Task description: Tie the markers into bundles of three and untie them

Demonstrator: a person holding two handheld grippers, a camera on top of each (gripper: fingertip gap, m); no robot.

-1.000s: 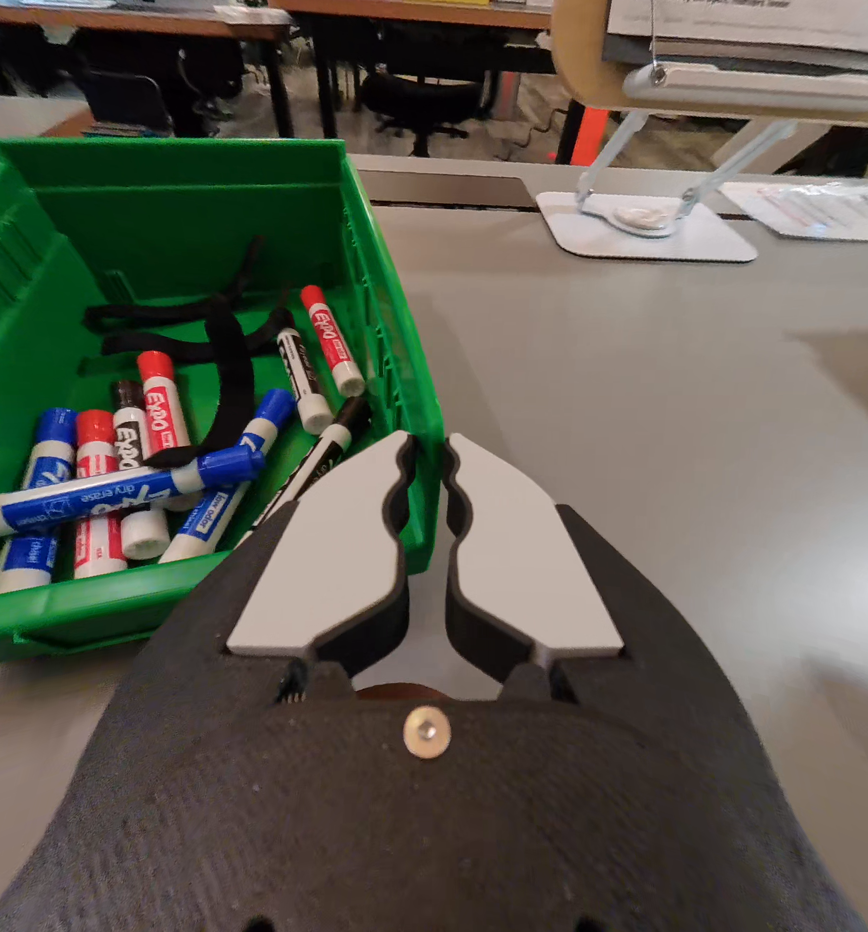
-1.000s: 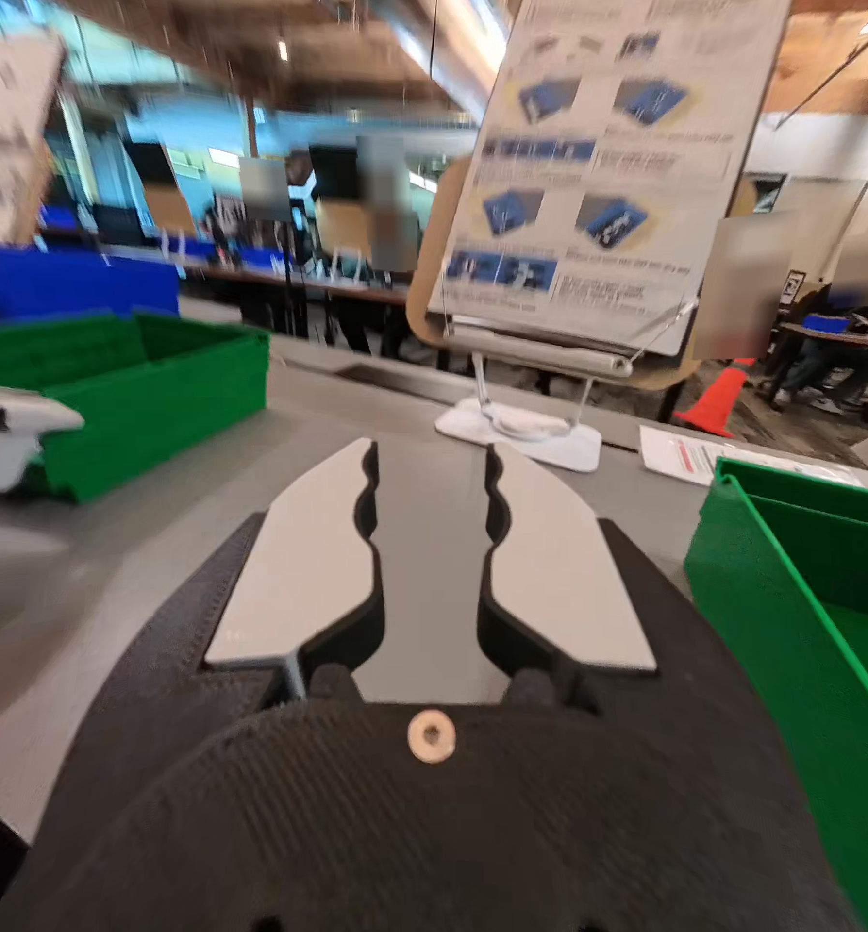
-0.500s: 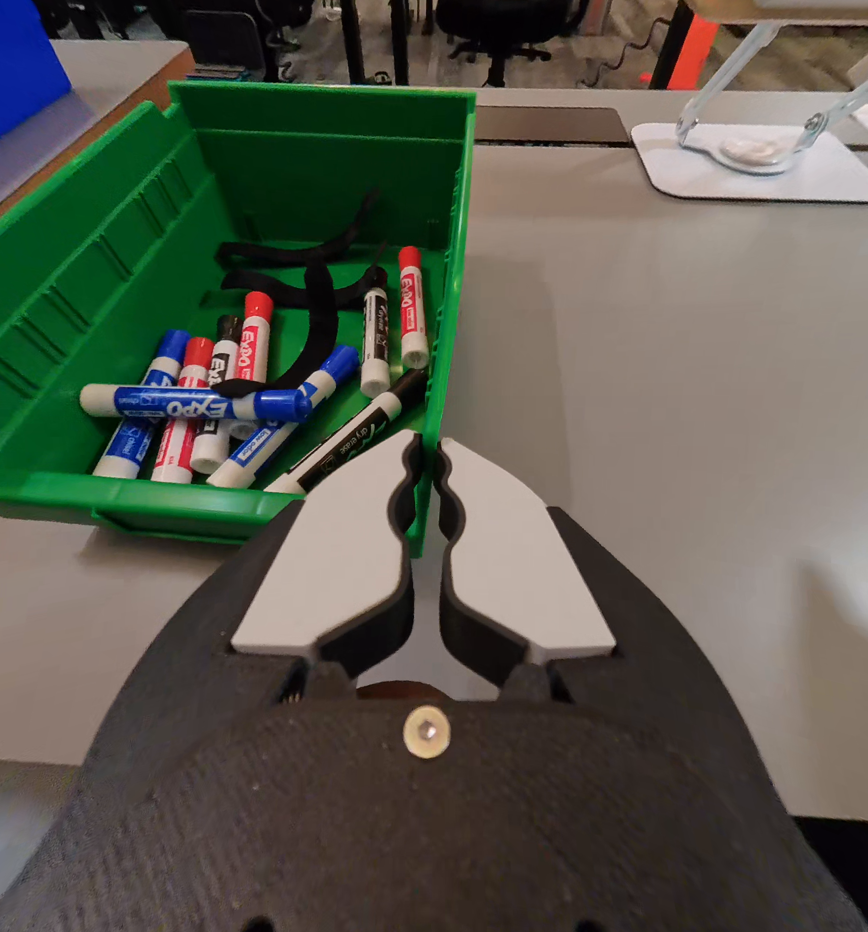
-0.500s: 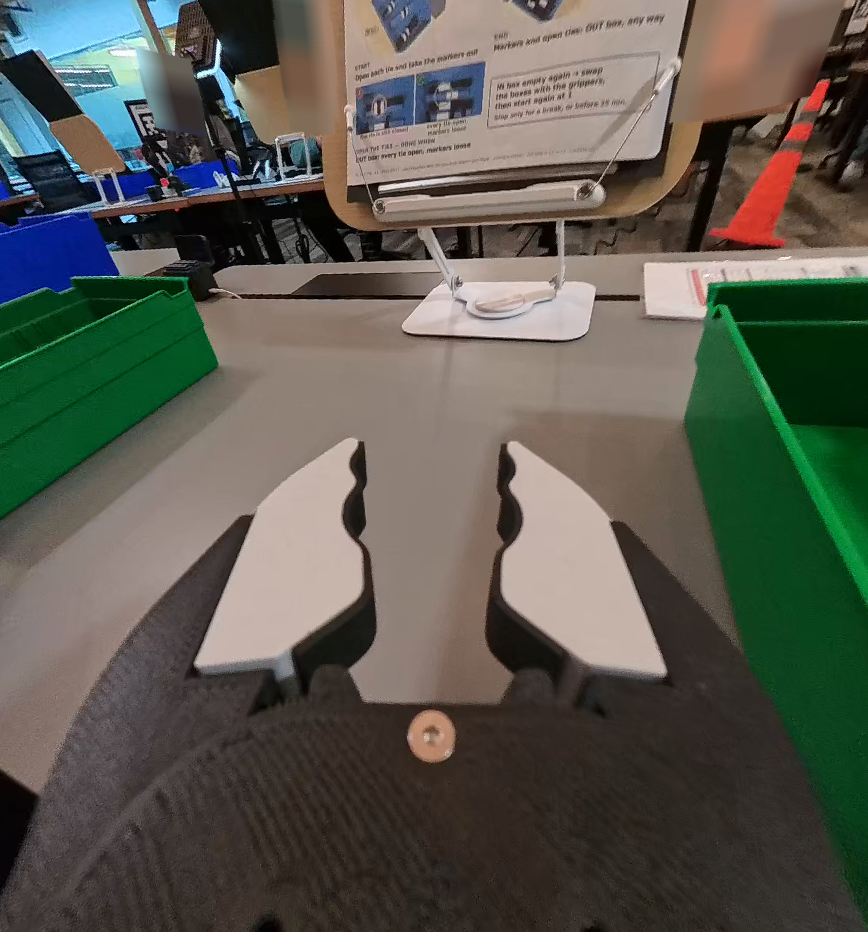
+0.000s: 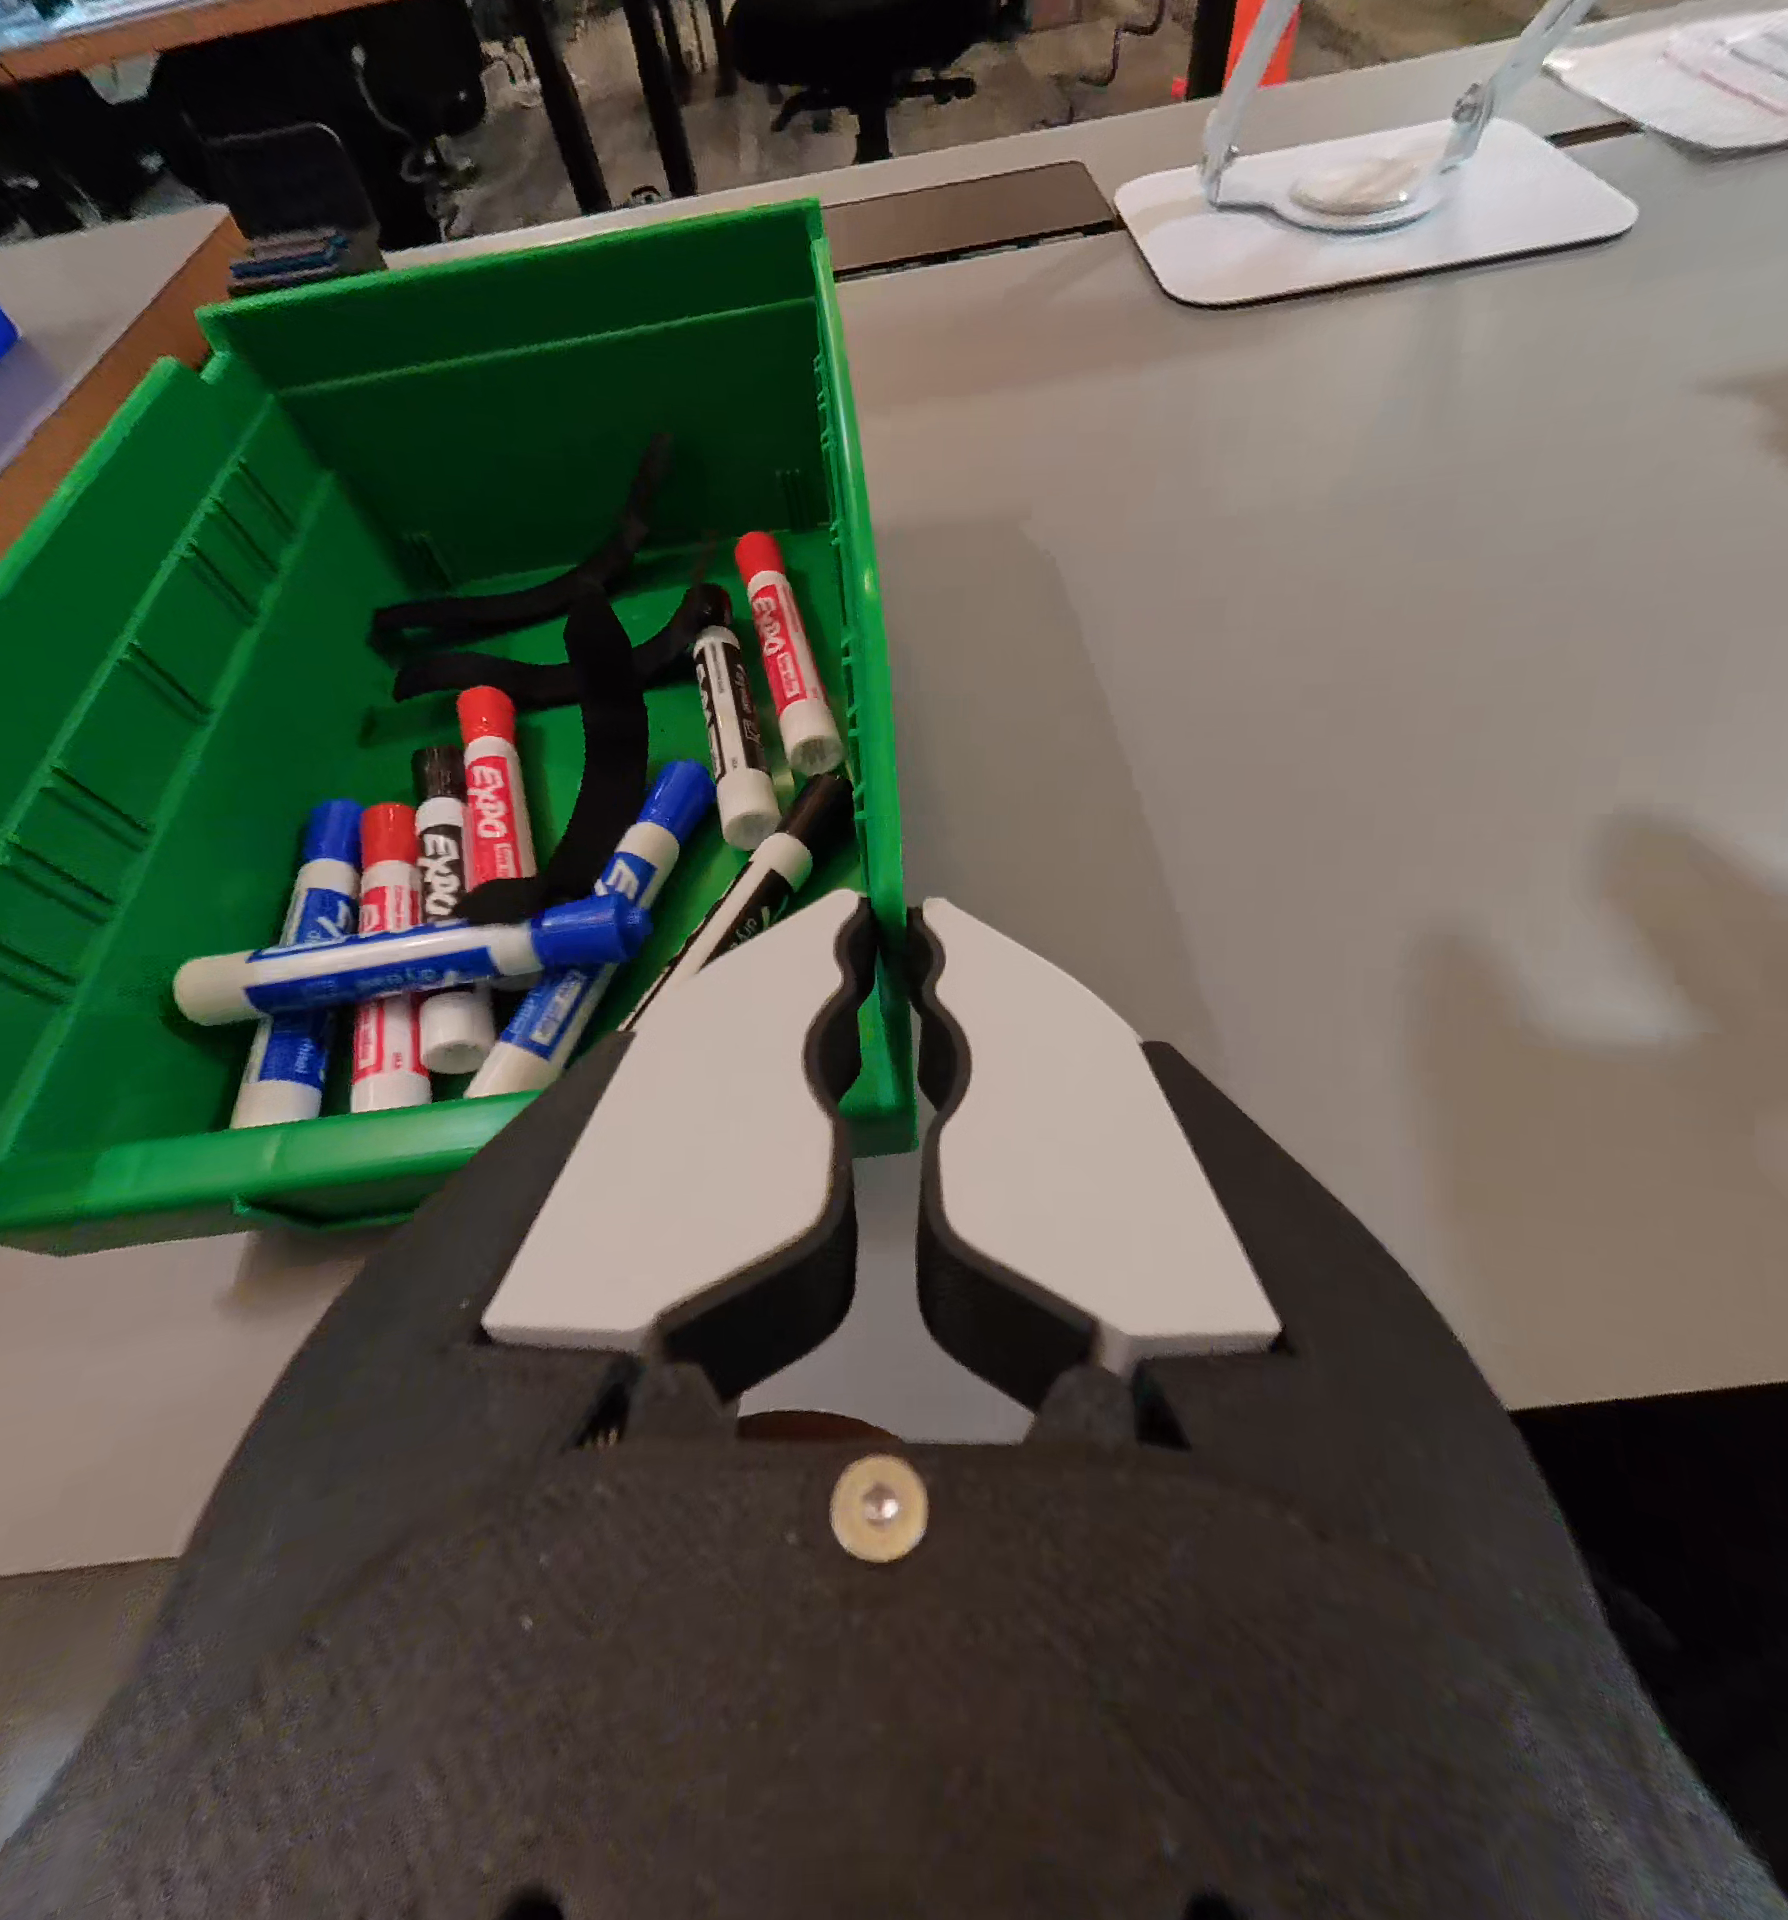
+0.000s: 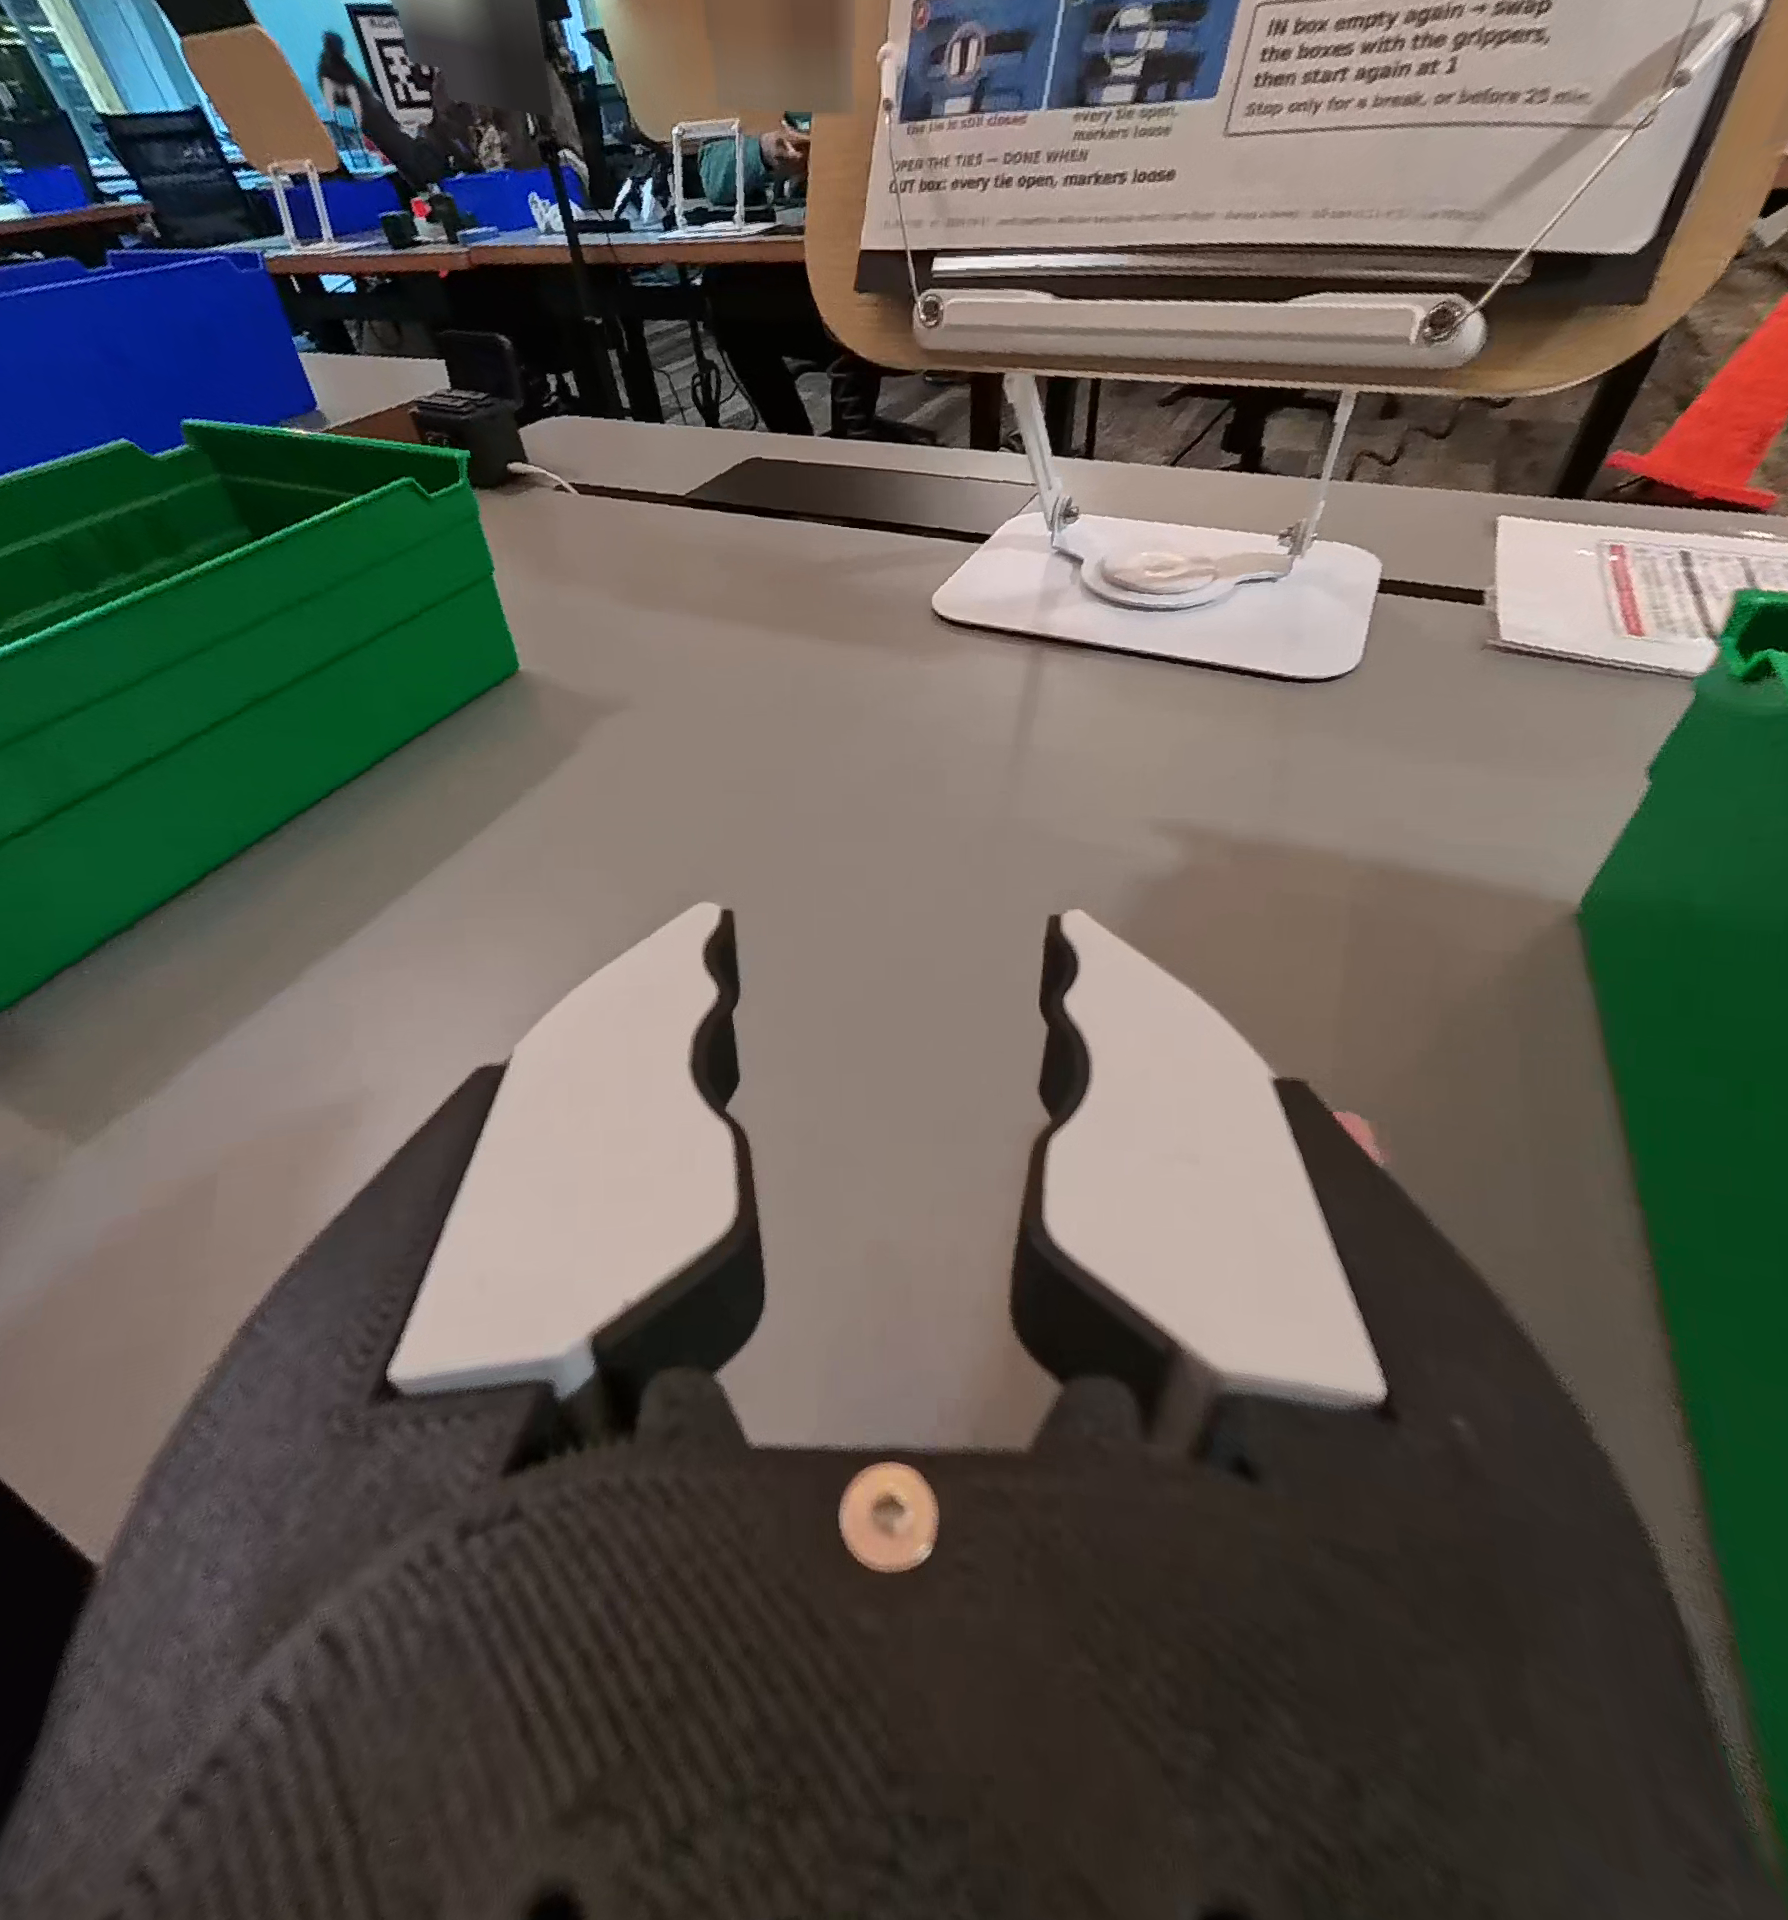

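Left gripper [image 5: 890,920]: closed to a narrow slit, fingertips astride the right side wall of a green bin [image 5: 142,727], near its front right corner. Wall rim seen running into the slit; pads apparently clamped on both faces of the wall.

Green bin: on the grey table [image 5: 1285,727], at its left side, near the front edge.

Bin contents: loose whiteboard markers [image 5: 495,790] with red, blue and black caps, most lying lengthwise on the floor. 1 blue-capped marker [image 5: 402,961] lying crosswise on top of the others. Black straps [image 5: 599,727] draped over the pile toward the rear.

Right gripper [image 6: 890,925]: fingers spread wide, nothing between them, only bare table showing in the gap. Positioned above the table's front middle.

Second green bin [image 6: 1742,1143]: just beside the right gripper, on its right side.

Beyond the grippers: white document stand [image 6: 1160,582] holding a printed sheet, at the rear of the table. Orange cone [image 6: 1742,416] on the floor behind.
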